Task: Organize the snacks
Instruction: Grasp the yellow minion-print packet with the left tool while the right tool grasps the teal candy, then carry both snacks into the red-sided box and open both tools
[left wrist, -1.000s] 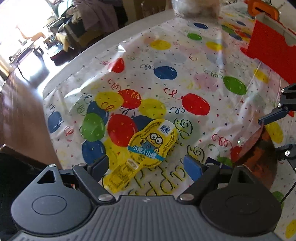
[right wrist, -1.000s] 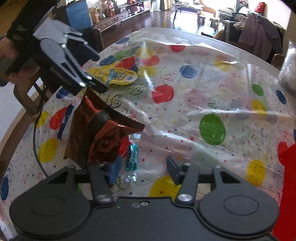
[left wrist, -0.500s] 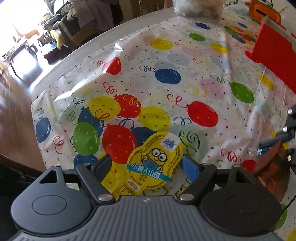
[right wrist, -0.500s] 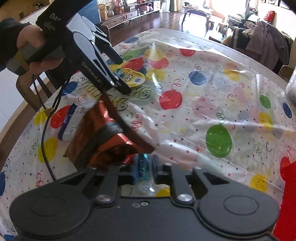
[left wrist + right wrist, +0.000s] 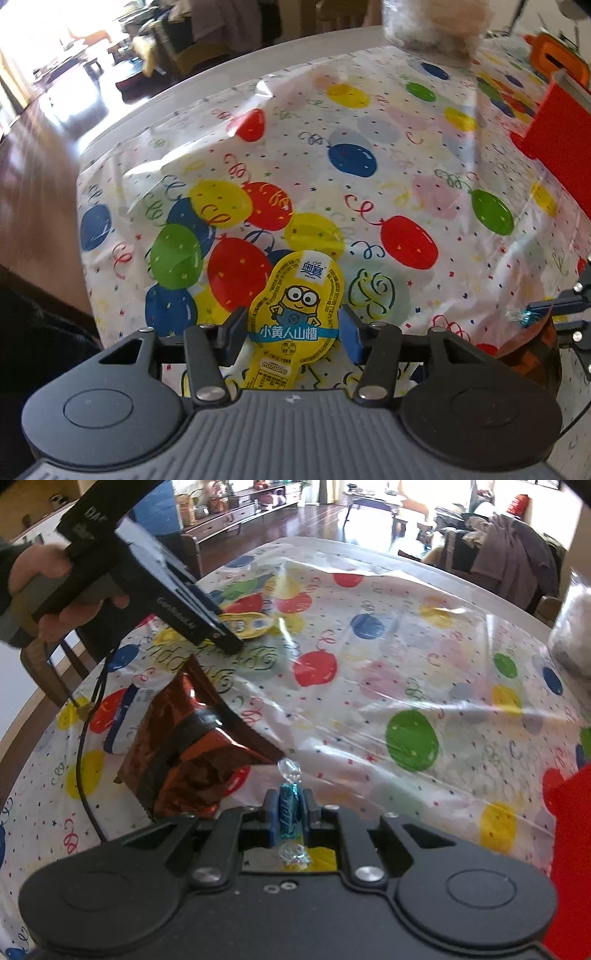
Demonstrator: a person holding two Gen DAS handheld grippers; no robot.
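Observation:
My left gripper (image 5: 293,332) is shut on a yellow Minions snack pack (image 5: 295,314) and holds it just above the balloon tablecloth (image 5: 369,129). My right gripper (image 5: 289,812) is shut on a small blue wrapped candy (image 5: 289,814) and holds it lifted. A shiny red-brown snack bag (image 5: 192,753) lies just left of the right gripper. The left gripper (image 5: 207,627) with the yellow pack (image 5: 247,622) also shows in the right wrist view. The right gripper's fingers (image 5: 554,306) with the candy (image 5: 522,316) show at the right edge of the left wrist view.
A red box (image 5: 554,140) stands at the right, also in the right wrist view (image 5: 569,812). A blue-and-white packet (image 5: 127,720) lies behind the brown bag. A clear container (image 5: 432,29) stands at the far table edge. An orange object (image 5: 554,59) lies far right.
My left gripper has closed on the yellow pack and raised it a little. My right gripper, shut on the candy since half a second ago, has lifted it off the cloth.

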